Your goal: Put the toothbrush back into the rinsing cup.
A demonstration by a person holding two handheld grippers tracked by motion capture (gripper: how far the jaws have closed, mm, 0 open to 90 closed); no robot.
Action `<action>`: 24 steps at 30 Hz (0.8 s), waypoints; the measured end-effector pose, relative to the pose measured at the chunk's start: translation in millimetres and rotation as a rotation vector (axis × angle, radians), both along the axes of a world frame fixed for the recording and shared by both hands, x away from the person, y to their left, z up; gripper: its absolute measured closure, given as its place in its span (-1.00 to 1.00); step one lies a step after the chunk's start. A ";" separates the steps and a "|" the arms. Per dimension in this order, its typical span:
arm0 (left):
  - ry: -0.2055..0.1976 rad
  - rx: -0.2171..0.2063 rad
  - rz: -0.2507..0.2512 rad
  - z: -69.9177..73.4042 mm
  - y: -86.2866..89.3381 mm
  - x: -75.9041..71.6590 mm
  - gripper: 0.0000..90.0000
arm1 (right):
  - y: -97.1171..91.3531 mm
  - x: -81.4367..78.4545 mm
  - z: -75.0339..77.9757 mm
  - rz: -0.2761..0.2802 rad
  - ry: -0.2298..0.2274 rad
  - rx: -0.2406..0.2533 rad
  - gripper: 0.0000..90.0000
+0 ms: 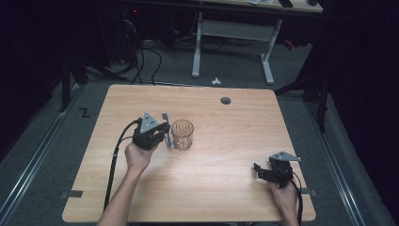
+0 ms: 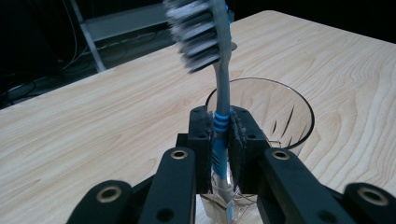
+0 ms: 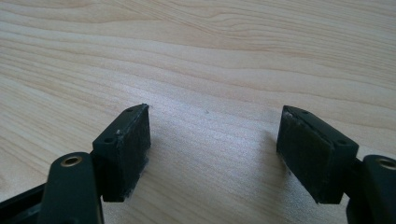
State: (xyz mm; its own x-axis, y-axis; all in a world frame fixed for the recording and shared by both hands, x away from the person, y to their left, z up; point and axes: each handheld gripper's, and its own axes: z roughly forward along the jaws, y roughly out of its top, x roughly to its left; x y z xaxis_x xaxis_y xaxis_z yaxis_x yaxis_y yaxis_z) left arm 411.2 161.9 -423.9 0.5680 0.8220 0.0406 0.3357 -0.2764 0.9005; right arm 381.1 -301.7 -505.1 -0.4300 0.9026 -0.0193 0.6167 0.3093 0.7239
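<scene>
1. Left tongs (image 2: pixel 219 135), frame centre, clamp the grey-and-blue plastic toothbrush (image 2: pixel 219 93) on its ribbed neck, above the clear ribbed glass tumbler (image 2: pixel 299 116).
2. Toothbrush: likely light, stiff, slippery; grip ribbing.
3. Right tongs (image 3: pixel 212 149) gape wide, empty, over the light wooden table (image 3: pixel 210 56).

left gripper (image 2: pixel 219 140) jaws clamped together, right gripper (image 3: pixel 215 149) jaws spread wide, both forearms low

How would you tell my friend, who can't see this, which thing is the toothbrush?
Look at the wooden table and find the clear drinking glass near its middle. Right beside it, the left tongs are shut on the toothbrush, which stands upright with its bristles on top. It is the thin grey stick with blue stripes on its handle.
</scene>
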 end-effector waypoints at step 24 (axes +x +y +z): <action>0.084 -0.008 0.002 -3.6 2.9 4.3 0.68 | 0.0 0.0 0.0 0.000 0.000 0.000 -0.42</action>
